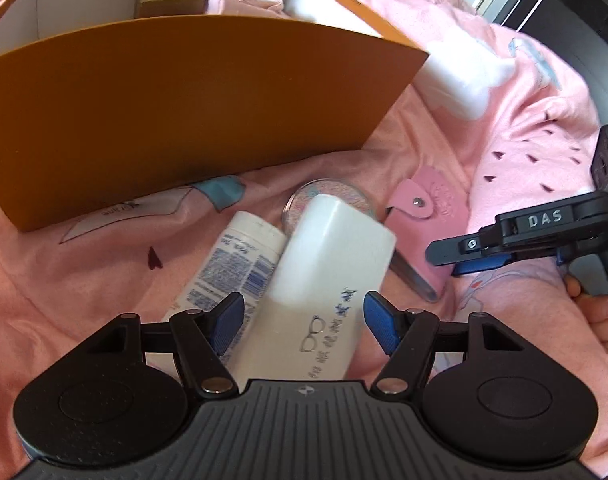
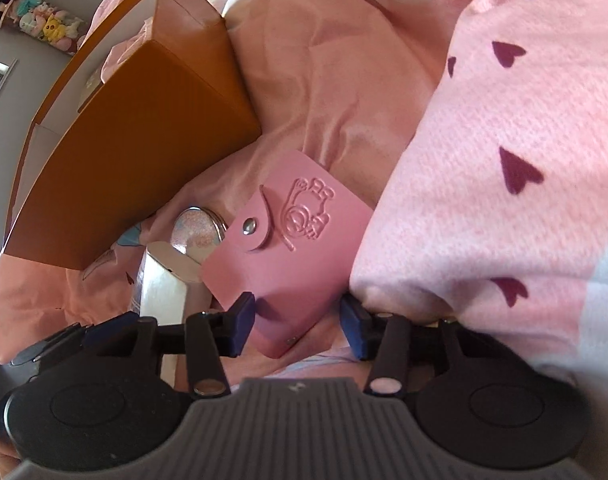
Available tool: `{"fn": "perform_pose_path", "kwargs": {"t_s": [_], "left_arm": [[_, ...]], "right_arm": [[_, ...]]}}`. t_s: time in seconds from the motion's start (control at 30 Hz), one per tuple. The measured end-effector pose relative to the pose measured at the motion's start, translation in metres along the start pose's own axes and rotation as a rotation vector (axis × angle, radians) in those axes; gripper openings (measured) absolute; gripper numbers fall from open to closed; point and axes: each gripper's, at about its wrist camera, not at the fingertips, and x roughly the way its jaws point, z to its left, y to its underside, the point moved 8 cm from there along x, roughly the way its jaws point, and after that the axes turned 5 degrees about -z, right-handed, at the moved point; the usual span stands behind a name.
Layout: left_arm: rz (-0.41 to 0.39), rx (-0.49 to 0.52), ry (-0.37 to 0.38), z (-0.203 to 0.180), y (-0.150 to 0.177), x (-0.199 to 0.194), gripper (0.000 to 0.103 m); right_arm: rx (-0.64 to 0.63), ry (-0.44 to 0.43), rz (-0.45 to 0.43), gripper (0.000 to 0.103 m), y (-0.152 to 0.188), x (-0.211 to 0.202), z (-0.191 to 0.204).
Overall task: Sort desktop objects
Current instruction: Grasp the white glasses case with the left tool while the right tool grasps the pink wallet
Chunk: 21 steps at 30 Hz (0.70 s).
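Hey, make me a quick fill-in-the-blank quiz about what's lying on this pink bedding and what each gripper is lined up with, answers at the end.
1. The left gripper straddles the white ____, pads off it.
2. The pink card holder between the right gripper fingers is fastened by a metal ____.
3. The round compact mirror lies partly under the white case's far ____.
4. The orange box already holds a ____ coloured small box.

Answers: glasses case; snap; end; gold
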Motion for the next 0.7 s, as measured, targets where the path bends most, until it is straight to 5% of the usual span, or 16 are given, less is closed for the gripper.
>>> {"fn": "perform_pose_path", "kwargs": {"t_s": [0.23, 0.4, 0.7], "left_arm": [[0.024, 0.056, -0.002, -0.011, 0.006, 0.012, 0.080], [0.035, 0.137, -0.075, -0.019, 0.012, 0.023, 0.080], [-0.010, 0.098, -0.083, -0.013, 0.010, 0.010, 0.075]], "right_arm": [[0.015, -0.025, -0.003, 0.062, -0.004, 0.010, -0.001], [-0.004, -0.035, -0.026, 0.070, -0.004, 0.014, 0.004], [-0.039, -0.105, -0.139, 0.031, -0.004, -0.027, 0.015]]}}
